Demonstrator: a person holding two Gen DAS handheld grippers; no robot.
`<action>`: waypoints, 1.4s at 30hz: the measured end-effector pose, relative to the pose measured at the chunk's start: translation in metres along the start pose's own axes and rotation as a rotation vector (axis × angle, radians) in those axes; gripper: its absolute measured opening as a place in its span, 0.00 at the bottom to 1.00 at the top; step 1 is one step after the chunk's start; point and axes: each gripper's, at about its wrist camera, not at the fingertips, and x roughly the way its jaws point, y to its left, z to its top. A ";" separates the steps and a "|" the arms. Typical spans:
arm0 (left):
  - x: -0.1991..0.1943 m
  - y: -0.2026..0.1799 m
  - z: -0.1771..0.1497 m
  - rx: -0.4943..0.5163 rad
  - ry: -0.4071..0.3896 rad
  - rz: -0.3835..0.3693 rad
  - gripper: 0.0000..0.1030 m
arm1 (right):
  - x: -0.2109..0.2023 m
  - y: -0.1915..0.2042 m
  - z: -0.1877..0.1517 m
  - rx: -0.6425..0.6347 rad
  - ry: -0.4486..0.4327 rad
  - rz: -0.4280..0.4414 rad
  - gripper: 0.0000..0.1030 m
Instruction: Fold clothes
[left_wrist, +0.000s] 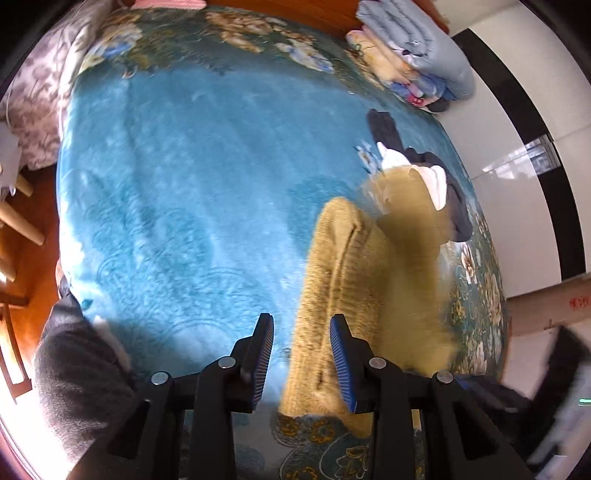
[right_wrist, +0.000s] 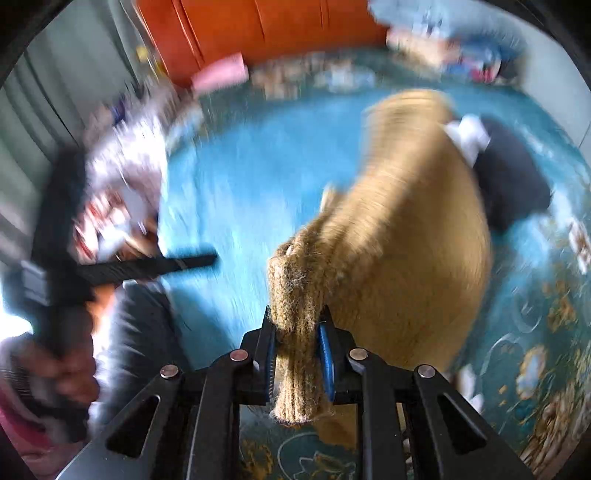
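Two claws over blue blanket (left_wrist: 184, 184), right claw (right_wrist: 297, 347) clamping mustard sweater (right_wrist: 406, 258), left claw (left_wrist: 302, 363) parted, empty

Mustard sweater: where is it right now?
The mustard sweater hangs from the right tongs, shut on its cuff, trailing over the blue blanket beside the dark garment.
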 end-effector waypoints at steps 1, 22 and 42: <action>0.002 0.002 0.000 -0.004 0.005 0.000 0.35 | 0.014 -0.001 -0.002 0.017 0.034 0.000 0.20; 0.076 -0.017 -0.005 0.072 0.176 0.004 0.63 | 0.009 -0.093 -0.041 0.371 -0.003 0.106 0.58; 0.095 -0.011 -0.008 0.014 0.260 -0.021 0.24 | 0.024 -0.164 -0.121 0.746 -0.010 0.291 0.58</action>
